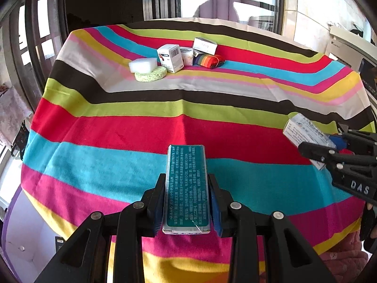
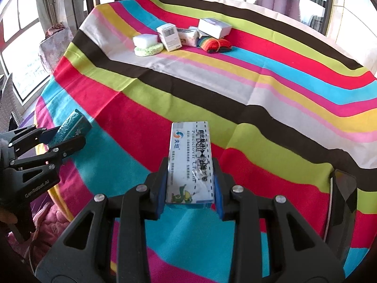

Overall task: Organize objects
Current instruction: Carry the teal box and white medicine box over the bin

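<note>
Blue-padded fingers [image 1: 159, 202] of the left gripper [image 1: 186, 202] are clamping a long teal cardboard box [image 1: 186, 186] by its sides, while the right gripper [image 2: 190, 184] is pinching a white-and-blue medicine carton [image 2: 190, 162] likewise, each box pointing forward. Both are hovering above the striped tablecloth [image 1: 117, 129], apparently heading for the far cluster: white foam block [image 1: 143, 64], barcoded white box [image 1: 170, 57], rainbow pouch [image 1: 209, 60].

"DAS" on right gripper [image 1: 306, 146] (embossed), "GenRobot.AI" on left gripper [image 2: 77, 139]

Small print on teal box [image 1: 186, 186] illegible
</note>
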{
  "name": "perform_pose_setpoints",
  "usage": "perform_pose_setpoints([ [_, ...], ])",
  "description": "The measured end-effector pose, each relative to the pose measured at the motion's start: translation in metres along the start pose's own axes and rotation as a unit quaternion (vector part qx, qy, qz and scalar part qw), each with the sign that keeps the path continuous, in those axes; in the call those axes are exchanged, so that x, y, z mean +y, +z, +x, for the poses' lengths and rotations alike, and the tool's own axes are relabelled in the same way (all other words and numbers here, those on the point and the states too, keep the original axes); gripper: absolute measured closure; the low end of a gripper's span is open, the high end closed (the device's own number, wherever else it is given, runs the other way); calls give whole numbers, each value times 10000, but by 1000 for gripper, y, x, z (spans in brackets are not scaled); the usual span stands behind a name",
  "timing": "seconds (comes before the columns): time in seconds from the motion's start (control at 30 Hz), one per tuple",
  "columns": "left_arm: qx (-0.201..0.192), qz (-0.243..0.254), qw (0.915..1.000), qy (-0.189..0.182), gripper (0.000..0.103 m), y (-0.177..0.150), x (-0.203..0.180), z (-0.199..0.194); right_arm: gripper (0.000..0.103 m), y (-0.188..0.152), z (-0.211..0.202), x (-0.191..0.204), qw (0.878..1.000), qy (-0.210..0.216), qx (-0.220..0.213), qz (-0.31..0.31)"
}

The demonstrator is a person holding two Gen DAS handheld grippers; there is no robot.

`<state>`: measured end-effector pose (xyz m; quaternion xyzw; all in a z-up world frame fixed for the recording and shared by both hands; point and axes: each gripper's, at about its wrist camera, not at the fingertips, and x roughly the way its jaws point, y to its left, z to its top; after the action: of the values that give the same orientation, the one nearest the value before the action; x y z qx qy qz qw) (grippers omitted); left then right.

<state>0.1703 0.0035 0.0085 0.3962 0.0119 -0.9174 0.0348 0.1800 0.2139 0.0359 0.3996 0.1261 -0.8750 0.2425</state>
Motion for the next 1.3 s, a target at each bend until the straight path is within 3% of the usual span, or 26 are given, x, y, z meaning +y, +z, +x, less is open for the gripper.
perform_pose_setpoints([
  [0.43,-179,-487,9986,84,69,-22,40,-26,66,-15,-14,68,9965,333,-68,-768],
  [0.77,-264,-1065,9935,291,69,-53,89,-51,66,-28,-13,122,9864,631,81,-1517],
  [1.07,-206,-1771,9816,680,69,-82,145,-66,66,-17,-17,180,9673,1100,103,-2283],
  [1.3,-55,-2384,9643,1151,69,-111,192,-76,66,-9,-12,236,9443,1552,236,-2892],
])
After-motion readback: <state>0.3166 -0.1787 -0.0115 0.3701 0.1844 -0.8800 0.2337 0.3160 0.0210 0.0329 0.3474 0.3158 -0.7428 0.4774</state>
